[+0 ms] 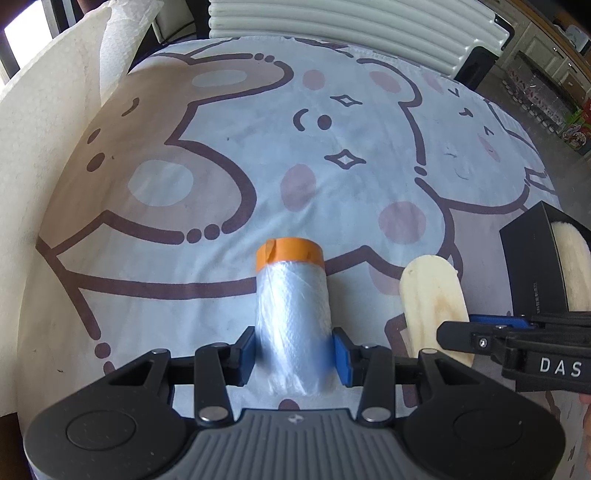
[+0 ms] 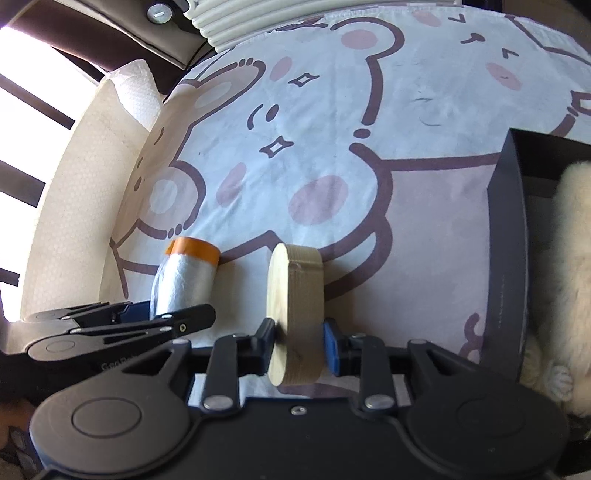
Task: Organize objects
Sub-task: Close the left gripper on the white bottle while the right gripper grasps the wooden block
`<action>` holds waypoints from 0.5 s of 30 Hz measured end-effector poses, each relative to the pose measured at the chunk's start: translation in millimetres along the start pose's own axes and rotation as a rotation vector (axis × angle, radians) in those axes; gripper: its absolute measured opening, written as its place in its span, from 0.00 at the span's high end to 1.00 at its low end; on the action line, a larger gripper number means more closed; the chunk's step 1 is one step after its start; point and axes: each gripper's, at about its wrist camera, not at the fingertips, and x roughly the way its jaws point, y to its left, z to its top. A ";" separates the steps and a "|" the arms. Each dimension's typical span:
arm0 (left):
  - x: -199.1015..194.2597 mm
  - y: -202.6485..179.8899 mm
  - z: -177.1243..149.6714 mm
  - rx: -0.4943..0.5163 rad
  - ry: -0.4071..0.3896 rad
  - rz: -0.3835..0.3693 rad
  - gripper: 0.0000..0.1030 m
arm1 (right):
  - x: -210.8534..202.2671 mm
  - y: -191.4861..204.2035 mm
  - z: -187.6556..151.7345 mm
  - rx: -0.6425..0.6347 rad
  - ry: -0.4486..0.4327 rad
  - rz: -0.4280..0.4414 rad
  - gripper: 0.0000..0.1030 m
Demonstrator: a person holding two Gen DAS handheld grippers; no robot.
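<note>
A roll of clear plastic film with an orange taped end stands out from my left gripper, whose blue pads press on its two sides just above the bear-print cloth. In the right wrist view the same roll and the left gripper are at the left. My right gripper is shut on a pale oval wooden block that is held on edge. The left wrist view has that block and the right gripper at the right.
An open black box with a fluffy white thing inside sits right of the block, also seen as the box. White paper towel runs along the cloth's left edge. A white ribbed panel stands behind the table.
</note>
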 end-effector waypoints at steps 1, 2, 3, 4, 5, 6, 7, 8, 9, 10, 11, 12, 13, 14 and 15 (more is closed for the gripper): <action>0.1 -0.8 0.3 -0.002 -0.001 0.002 0.58 | -1.6 0.1 0.0 -0.014 -0.013 -0.034 0.71; 0.4 -1.8 0.5 -0.003 -0.002 0.003 0.58 | -2.7 -0.2 0.2 -0.025 -0.022 -0.070 0.70; 0.6 -2.6 0.6 -0.004 -0.001 0.003 0.58 | -4.2 -1.7 0.4 -0.026 -0.030 -0.087 0.70; 0.8 -3.1 0.8 -0.005 -0.001 0.004 0.57 | -5.3 -3.5 0.5 -0.018 -0.035 -0.088 0.69; 1.0 -3.4 1.1 -0.009 -0.002 0.006 0.57 | -6.3 -4.7 0.4 -0.010 -0.038 -0.084 0.69; 1.2 -3.4 1.5 -0.015 -0.001 0.006 0.57 | -7.0 -4.6 0.3 -0.010 -0.040 -0.079 0.68; 1.5 -3.3 2.0 -0.023 -0.001 0.008 0.57 | -7.2 -2.7 0.4 -0.015 -0.042 -0.079 0.65; 1.9 -3.4 2.8 -0.032 0.000 0.009 0.57 | -7.2 0.0 0.5 -0.024 -0.042 -0.078 0.64; 2.2 -3.5 3.2 -0.039 0.000 0.009 0.57 | -7.2 3.6 0.2 -0.034 -0.042 -0.075 0.61; 2.6 -3.7 3.6 -0.046 0.000 0.010 0.57 | -6.8 6.5 0.2 -0.042 -0.042 -0.075 0.56; 3.2 -3.5 3.9 -0.052 0.000 0.010 0.57 | -6.0 10.9 -0.1 -0.054 -0.042 -0.086 0.54; 3.9 -3.1 4.3 -0.059 0.001 0.011 0.57 | -4.3 14.3 -0.2 -0.067 -0.038 -0.097 0.51; 4.4 -2.4 4.5 -0.066 -0.001 0.012 0.57 | -2.7 17.7 -1.3 -0.083 -0.032 -0.108 0.48; 4.6 -1.6 4.7 -0.072 -0.004 0.012 0.57 | 0.6 20.6 -1.4 -0.097 -0.023 -0.120 0.47; 4.7 -1.0 5.1 -0.077 -0.008 0.012 0.57 | 3.8 22.4 -1.6 -0.107 -0.013 -0.127 0.45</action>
